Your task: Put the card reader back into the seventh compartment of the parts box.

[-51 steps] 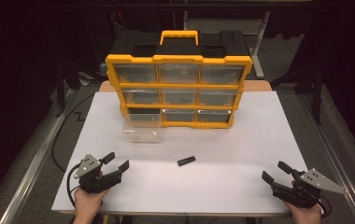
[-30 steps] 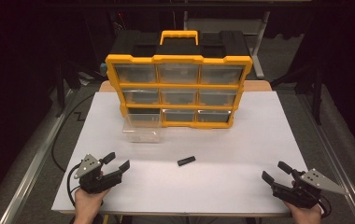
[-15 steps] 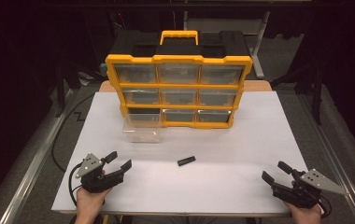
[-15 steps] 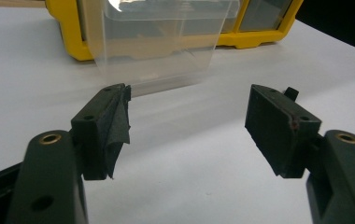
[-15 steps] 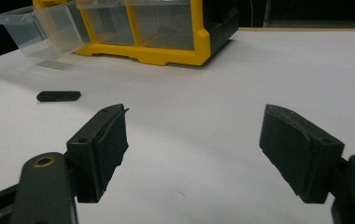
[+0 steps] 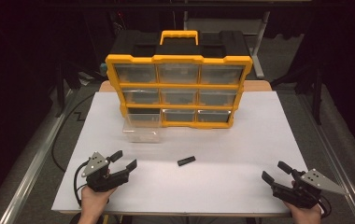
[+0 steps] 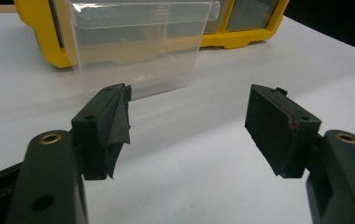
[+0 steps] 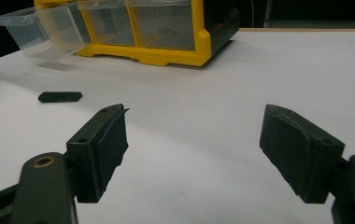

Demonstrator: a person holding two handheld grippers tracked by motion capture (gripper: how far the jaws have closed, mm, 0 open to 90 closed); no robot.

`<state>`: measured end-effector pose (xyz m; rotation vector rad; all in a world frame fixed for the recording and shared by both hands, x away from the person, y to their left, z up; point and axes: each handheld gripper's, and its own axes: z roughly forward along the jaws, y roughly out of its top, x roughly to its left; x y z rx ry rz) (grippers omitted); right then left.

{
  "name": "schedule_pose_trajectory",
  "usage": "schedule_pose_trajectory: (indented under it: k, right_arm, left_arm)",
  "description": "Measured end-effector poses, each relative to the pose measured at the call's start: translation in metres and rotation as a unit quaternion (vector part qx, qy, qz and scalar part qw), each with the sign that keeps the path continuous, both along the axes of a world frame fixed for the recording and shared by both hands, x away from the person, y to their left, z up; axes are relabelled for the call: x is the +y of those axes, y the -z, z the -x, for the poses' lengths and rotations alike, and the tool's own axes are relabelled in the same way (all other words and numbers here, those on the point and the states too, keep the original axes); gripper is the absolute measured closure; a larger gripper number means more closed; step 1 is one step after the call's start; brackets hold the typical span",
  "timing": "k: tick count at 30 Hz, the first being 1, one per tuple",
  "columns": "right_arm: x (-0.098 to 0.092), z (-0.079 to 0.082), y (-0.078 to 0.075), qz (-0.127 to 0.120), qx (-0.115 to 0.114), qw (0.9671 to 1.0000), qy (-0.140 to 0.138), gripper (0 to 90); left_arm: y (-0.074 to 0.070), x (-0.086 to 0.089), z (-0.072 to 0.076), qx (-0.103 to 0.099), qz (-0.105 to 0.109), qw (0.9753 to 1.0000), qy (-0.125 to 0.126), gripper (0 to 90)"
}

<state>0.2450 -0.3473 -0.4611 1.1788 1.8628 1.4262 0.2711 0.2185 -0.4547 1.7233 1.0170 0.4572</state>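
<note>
Black part [image 6: 186,161] lies mid-table | left hand-held gripper [image 6: 124,160] spread, near edge | right hand-held gripper [image 6: 274,171] spread, near edge

Black two-fingered grippers [image 6: 123,161] with grey three-cornered plates, black cables.

A small flat black oblong plastic piece [image 6: 186,161] is seen lying loose on the white table, slightly askew; a clear plastic drawer [image 6: 142,127] is drawn out of the yellow-framed organiser's bottom-left slot, its front tipped down onto the table.
</note>
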Motion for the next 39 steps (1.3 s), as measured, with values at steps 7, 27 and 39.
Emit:
schedule_pose_trajectory:
  k: [7, 27, 39]
  right_arm:
    - [0.001, 0.0, 0.0, 0.003, 0.0, 1.0, 0.0, 23.8]
    - [0.002, 0.0, 0.0, 0.006, 0.003, 1.0, -0.005, 23.7]
    - [0.001, -0.001, 0.0, 0.005, 0.003, 1.0, -0.005, 23.7]
  left_arm:
    - [-0.001, -0.005, -0.001, -0.003, 0.001, 1.0, 0.007, 32.0]
    - [-0.001, -0.018, -0.005, 0.001, -0.003, 0.9998, 0.021, 32.3]
    - [-0.001, -0.025, -0.008, 0.005, 0.001, 0.9995, 0.031, 32.3]
